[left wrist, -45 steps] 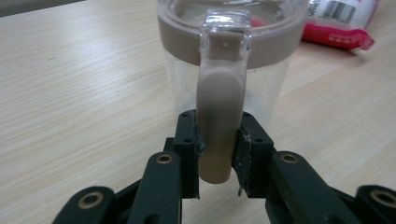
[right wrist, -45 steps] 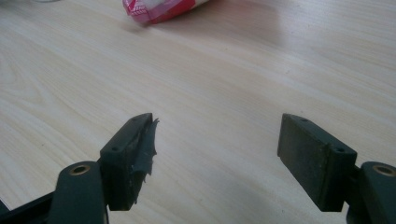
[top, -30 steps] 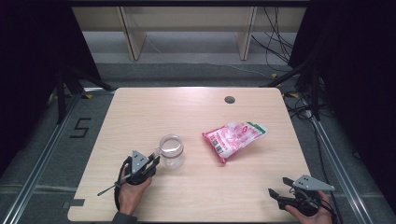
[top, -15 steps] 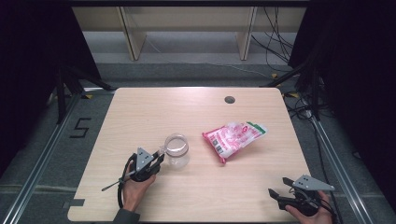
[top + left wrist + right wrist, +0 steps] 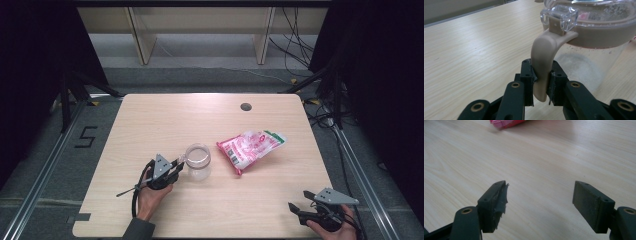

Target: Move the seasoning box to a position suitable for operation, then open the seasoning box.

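A clear jar (image 5: 198,162) with a clear lid stands upright left of the table's middle. A beige tab (image 5: 543,57) hangs from its lid clasp, and my left gripper (image 5: 177,165) is shut on that tab from the jar's left side. In the left gripper view the pads of the left gripper (image 5: 541,72) pinch the tab, with the jar (image 5: 596,65) close behind. A pink and white pouch (image 5: 251,147) lies flat to the jar's right. My right gripper (image 5: 299,200) rests open near the front right corner, its jaws wide over bare wood (image 5: 540,192), and the pouch's edge (image 5: 506,123) lies far ahead.
The wooden table (image 5: 165,120) has a dark round hole (image 5: 245,106) near its back edge. Cables trail on the floor at the right (image 5: 325,100). Pale shelf legs (image 5: 142,40) stand behind the table.
My left gripper and the jar have shifted a little to the right across the table, toward the pouch. The right gripper and the pouch have stayed where they were.
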A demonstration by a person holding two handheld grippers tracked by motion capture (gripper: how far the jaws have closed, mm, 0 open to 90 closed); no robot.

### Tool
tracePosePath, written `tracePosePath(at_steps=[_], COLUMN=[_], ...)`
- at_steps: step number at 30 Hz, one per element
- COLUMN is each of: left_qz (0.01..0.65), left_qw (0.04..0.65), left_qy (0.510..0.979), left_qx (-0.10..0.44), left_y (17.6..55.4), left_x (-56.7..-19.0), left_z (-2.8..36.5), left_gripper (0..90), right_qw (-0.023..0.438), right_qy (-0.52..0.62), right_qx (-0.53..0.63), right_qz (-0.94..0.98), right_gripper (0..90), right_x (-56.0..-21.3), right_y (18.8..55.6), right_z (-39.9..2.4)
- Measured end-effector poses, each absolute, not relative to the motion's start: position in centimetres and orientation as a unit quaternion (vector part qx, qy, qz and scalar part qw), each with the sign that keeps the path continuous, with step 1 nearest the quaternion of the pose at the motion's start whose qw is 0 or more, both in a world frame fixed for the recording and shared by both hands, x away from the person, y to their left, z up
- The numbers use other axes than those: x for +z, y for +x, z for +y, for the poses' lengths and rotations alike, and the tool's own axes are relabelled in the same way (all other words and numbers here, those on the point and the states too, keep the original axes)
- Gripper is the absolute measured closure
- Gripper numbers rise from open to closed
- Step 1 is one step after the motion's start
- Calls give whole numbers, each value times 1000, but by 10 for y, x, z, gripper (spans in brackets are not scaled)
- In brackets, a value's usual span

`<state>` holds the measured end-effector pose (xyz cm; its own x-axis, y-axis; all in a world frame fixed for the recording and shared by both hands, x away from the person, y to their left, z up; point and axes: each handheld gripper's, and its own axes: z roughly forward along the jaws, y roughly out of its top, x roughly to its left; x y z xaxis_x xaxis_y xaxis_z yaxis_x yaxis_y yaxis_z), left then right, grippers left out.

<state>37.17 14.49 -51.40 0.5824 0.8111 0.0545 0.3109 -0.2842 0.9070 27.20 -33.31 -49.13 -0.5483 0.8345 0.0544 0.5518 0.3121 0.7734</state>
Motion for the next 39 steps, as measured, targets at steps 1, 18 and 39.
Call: tracePosePath(at_steps=[1,18,39], left_qz=[369,340,341], left_qw=[470,494,485], left_qy=[757,763,781], left_qx=[265,242,196], left_y=[371,380,368], left_x=[-514,-516,-516], left_z=[143,131,140], left_gripper=[763,768,387], right_qw=[173,189,182], right_qy=[450,449,434], right_qx=[389,389,395], right_qz=[785,782,789], right_gripper=[284,284,279], right_x=[-491,-491,-491], right_y=[270,264,264], right_z=[-332,-340,-337])
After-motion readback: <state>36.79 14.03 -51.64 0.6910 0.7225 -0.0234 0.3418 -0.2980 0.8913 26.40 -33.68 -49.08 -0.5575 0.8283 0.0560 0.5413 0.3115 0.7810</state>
